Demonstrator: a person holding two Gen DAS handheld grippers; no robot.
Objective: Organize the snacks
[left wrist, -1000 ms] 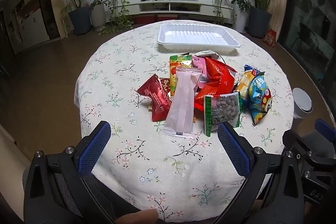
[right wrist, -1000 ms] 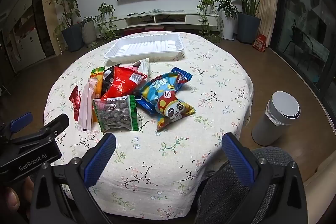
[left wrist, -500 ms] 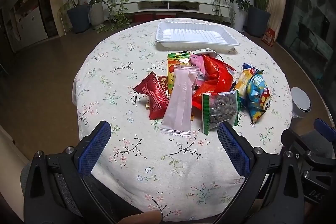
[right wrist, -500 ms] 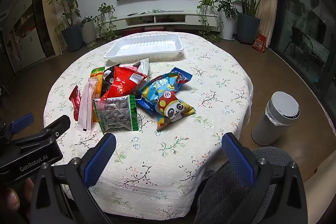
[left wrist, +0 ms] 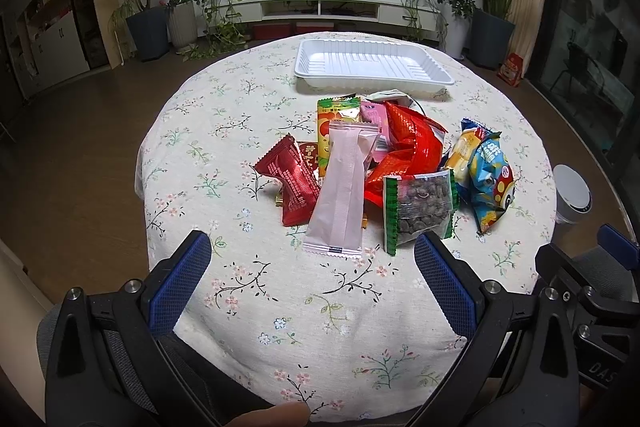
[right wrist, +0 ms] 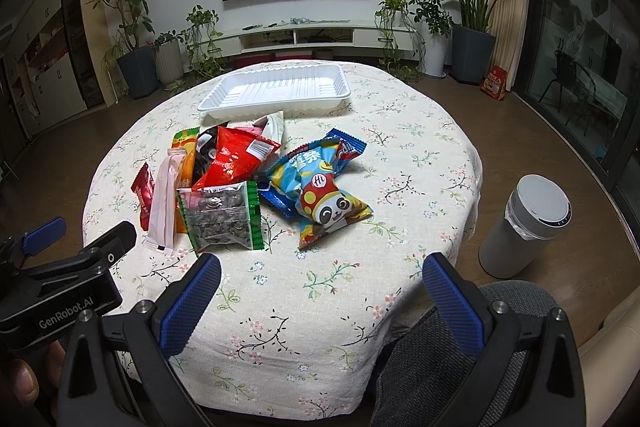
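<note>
Snacks (left wrist: 372, 171) sit heaped on the table (left wrist: 256, 307) just ahead of both tongs, left tongs (left wrist: 312, 279) easing closer, right tongs (right wrist: 320, 291) holding back, both spread wide and empty, white tray (left wrist: 372, 61) beyond unfilled — sorting not started.

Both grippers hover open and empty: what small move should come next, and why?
Probably ease the left gripper forward onto the pink packet. It lies nearest on top of the pile, right between the open jaws, and the white tray beyond holds nothing yet.

Floral tablecloth (left wrist: 248, 311), white tray (left wrist: 372, 65)
</note>
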